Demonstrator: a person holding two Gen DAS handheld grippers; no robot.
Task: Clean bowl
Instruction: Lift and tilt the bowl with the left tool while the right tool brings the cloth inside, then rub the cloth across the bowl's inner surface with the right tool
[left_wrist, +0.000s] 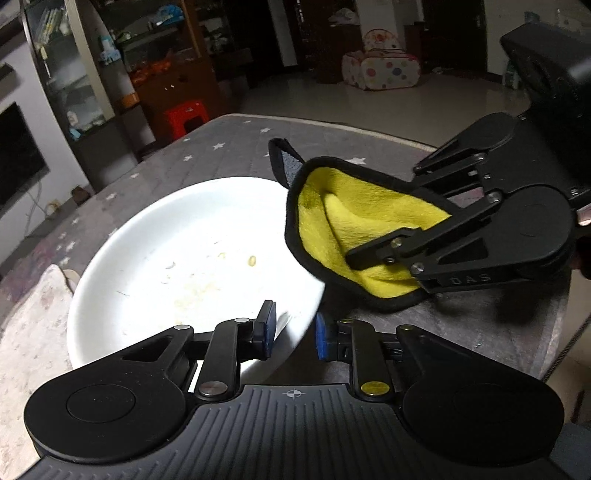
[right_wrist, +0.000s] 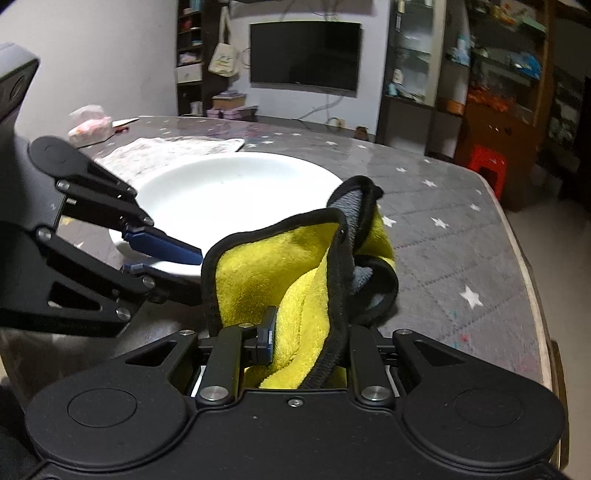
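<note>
Bowl (left_wrist: 192, 266) at left centre, crumbs inside, unwiped; left gripper (left_wrist: 295, 332) pinching rim, right gripper (right_wrist: 306, 343) clamping cloth (right_wrist: 280, 273); wiping left.

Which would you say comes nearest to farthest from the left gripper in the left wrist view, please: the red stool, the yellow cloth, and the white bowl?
1. White bowl: its rim sits between the left gripper's pads.
2. Yellow cloth: up and to the right, held by the right gripper.
3. Red stool: on the floor beyond the table's far edge.
</note>
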